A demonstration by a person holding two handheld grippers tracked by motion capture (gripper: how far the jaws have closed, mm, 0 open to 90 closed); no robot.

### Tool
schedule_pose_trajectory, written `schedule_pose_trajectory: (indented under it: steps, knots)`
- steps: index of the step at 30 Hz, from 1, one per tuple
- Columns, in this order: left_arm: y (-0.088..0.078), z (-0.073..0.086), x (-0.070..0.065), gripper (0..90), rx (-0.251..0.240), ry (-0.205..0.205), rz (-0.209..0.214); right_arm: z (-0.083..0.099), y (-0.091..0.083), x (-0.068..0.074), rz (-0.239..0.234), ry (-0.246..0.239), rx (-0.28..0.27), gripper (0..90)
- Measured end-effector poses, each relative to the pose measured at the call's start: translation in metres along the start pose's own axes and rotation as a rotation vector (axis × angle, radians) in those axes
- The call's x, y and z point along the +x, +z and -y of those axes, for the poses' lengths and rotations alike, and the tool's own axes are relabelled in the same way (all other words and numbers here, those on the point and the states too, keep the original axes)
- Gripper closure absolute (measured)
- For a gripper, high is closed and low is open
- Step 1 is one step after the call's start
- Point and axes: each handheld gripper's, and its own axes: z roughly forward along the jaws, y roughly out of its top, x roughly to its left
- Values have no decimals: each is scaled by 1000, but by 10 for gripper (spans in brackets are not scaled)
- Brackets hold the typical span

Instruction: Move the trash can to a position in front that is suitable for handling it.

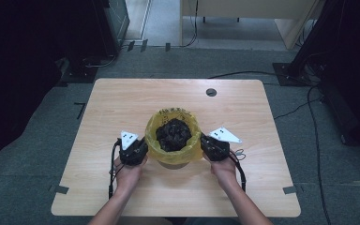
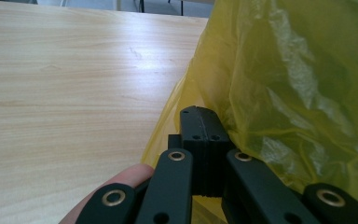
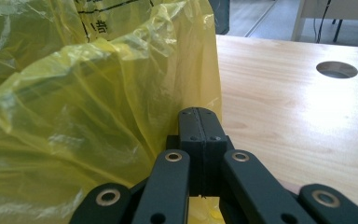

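A bin lined with a yellow plastic bag (image 1: 193, 149) stands at the middle of the table and is heaped with dark waste (image 1: 173, 133). My left gripper (image 1: 144, 144) sits against the bag's left side. Its jaws are pressed together at the bag's (image 2: 298, 93) folded edge, with yellow film on both sides of them and beneath them. My right gripper (image 1: 203, 141) mirrors it on the right side. In its own view the jaws (image 3: 198, 113) are likewise closed, with the bag's (image 3: 74, 116) film running behind and under them. A hand holds each gripper.
The light wooden table (image 1: 122, 103) has a round cable hole (image 1: 211, 92) near its far edge, also seen as the hole (image 3: 336, 69) from the right gripper. Cables lie on the grey floor to the right. Dark equipment stands at the left and at the far right.
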Motion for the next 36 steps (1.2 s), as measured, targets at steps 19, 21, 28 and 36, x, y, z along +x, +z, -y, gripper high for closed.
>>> schedule_pose_trajectory:
  steps: [19, 21, 28, 36]
  knots:
    - [-46, 22, -1, 780, -45, -33, 30, 8, -43, 11, -47, 11, -14, 793]
    - [-51, 22, 5, 662, -56, -29, 16, 8, -51, 8, -31, 4, -29, 747]
    - [-58, 34, 23, 419, -13, -32, -19, 24, -74, -12, 67, 96, -40, 446]
    - [-49, 53, 33, 386, 64, -50, -38, 52, -79, -31, 163, 157, 20, 326]
